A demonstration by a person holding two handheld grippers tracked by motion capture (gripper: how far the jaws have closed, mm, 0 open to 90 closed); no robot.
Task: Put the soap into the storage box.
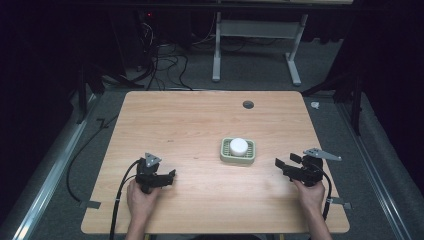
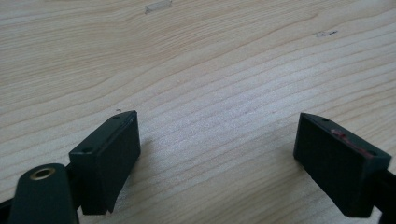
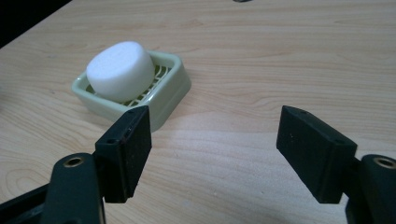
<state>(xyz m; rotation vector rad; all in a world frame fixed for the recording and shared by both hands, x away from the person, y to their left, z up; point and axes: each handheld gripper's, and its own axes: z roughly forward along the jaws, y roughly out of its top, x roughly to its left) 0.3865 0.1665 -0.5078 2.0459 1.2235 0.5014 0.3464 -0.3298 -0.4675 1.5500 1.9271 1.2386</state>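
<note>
White foam puck (image 3: 120, 70) sits in a pale green slatted dish (image 3: 170, 95) at the counter's (image 1: 190, 125) centre. Both tongs, left (image 1: 167, 176) and right (image 1: 284, 163), gape empty; the right tongs face the dish at their ten o'clock. This looks like the approach: next, straddle the puck. Pale wood counter, dark room, grey carpet.

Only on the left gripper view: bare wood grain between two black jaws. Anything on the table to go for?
Observer: Yes. A white round foam block sits in a pale green slatted plastic dish, near the middle of the light wooden table.
Operator: Where is the right gripper relative to that?
Observer: The right gripper is to the right of the dish, apart from it and pointing toward it, jaws open with nothing between them.
</note>
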